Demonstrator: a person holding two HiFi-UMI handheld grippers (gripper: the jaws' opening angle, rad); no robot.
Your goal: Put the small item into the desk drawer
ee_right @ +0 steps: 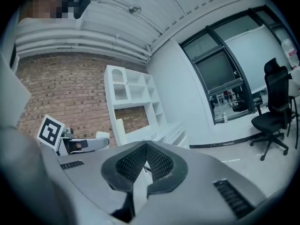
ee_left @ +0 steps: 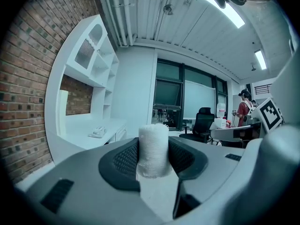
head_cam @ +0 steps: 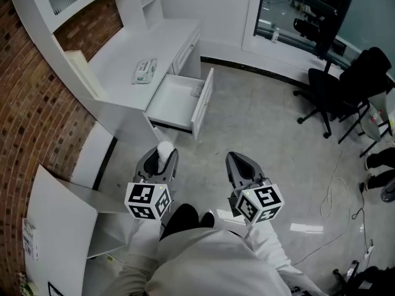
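My left gripper [head_cam: 162,155] is shut on a small white cylinder wrapped in gauze-like cloth [ee_left: 153,150], which stands upright between its black pads [ee_left: 123,161]; its top [head_cam: 165,148] pokes out in the head view. My right gripper [head_cam: 238,165] is shut with its tips touching [ee_right: 146,145] and nothing between them. The white desk [head_cam: 123,54] stands ahead at the left, and its drawer [head_cam: 179,102] is pulled out and open. Both grippers hang over the floor, short of the drawer.
A white packet [head_cam: 145,71] lies on the desktop, and a small item rests inside the drawer near its front [head_cam: 197,91]. Black office chairs [head_cam: 342,88] stand at the right. A cable [head_cam: 336,193] trails on the floor. An open cardboard box [head_cam: 58,227] sits at the lower left.
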